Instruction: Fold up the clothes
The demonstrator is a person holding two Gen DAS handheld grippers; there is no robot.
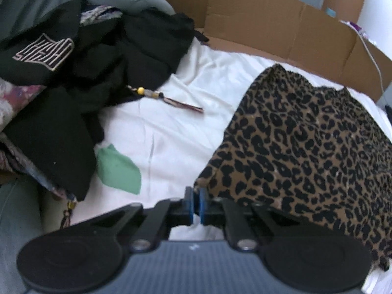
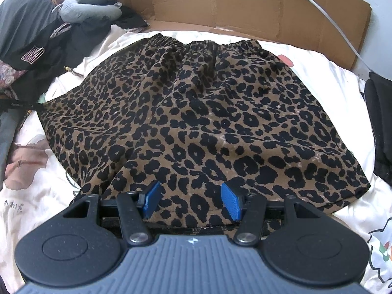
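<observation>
A: The leopard-print garment (image 1: 306, 147) runs off the right edge in the left wrist view, and its near hem is hidden behind the left claw (image 1: 195, 204). The whole frame is soft.

B: Is cloth between the pads?

A: The corner meets them, but the contact is too blurred to tell. The lettering on the black top (image 1: 46, 51) is unreadable. In the right view, the right claw (image 2: 189, 199) body covers the near hem.

A home bedroom, a bed with a white printed sheet (image 2: 325, 78), a heap of dark clothes (image 1: 73, 78) beside a grey pillow (image 2: 24, 17), flattened cardboard (image 2: 220, 7) along the far edge
</observation>
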